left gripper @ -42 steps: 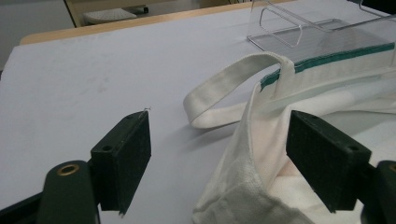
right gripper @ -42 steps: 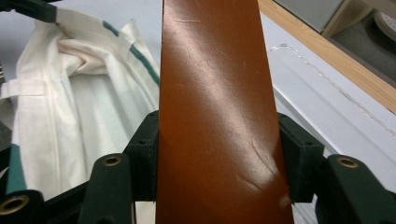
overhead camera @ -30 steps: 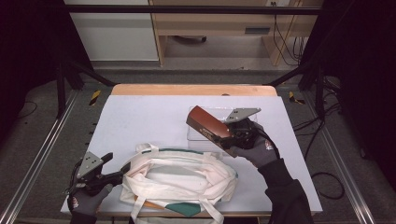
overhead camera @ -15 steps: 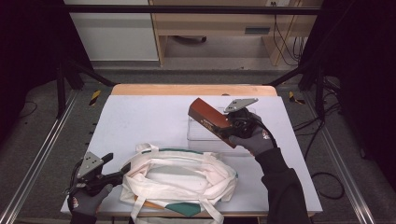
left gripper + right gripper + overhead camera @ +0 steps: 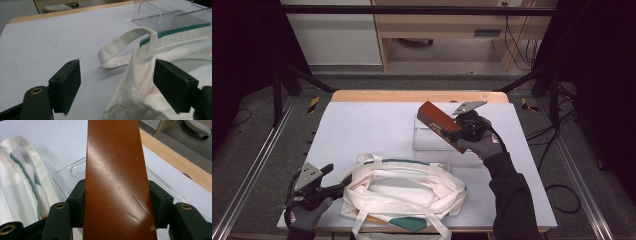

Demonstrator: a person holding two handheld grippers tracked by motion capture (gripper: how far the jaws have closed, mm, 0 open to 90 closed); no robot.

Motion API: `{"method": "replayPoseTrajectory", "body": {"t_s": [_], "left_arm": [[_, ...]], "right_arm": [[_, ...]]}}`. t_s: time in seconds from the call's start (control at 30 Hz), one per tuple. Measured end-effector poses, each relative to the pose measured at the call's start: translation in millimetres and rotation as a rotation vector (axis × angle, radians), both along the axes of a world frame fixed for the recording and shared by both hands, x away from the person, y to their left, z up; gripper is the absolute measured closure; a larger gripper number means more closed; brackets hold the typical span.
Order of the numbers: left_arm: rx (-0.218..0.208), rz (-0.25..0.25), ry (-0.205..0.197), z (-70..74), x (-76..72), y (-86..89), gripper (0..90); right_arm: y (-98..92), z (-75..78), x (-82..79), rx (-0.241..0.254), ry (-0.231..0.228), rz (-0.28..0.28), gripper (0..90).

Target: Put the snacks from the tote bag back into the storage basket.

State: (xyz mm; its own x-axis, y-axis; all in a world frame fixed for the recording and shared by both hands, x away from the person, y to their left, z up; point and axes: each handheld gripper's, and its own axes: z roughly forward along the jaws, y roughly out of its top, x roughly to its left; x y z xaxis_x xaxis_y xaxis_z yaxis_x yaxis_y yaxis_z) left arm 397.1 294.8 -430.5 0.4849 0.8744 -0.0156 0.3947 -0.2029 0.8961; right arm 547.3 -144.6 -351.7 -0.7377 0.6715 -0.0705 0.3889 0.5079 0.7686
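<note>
Brown leather case point(image 5: 115, 182) is sitting clamped between the jaws of the right gripper point(image 5: 463, 131), its long body reaching out past them above a clear plastic tray point(image 5: 432, 142). Left gripper point(image 5: 117, 87) is resting with its jaws spread wide, and the rim of a white tote bag point(image 5: 140, 82) is lying between them.

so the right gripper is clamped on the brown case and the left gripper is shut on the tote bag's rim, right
Not quite. The right gripper is clamped on the brown case, but the left gripper is open: the left gripper view shows its jaws spread on either side of the tote bag rim.
</note>
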Motion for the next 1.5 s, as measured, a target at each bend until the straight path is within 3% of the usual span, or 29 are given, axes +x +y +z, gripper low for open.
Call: {"method": "replayPoseTrajectory", "body": {"t_s": [0.83, 1.5], "left_arm": [[-0.001, 0.003, -0.015, 1.1, -0.8, 0.4, 20.5], [-0.003, 0.001, -0.014, 0.7, -0.6, 0.6, 19.3]], "right_arm": [[-11.1, -9.3, 24.0, -0.024, -0.021, -0.043, 43.1], [-6.8, -22.8, 29.1, -0.095, -0.006, -0.009, 43.1]]}}
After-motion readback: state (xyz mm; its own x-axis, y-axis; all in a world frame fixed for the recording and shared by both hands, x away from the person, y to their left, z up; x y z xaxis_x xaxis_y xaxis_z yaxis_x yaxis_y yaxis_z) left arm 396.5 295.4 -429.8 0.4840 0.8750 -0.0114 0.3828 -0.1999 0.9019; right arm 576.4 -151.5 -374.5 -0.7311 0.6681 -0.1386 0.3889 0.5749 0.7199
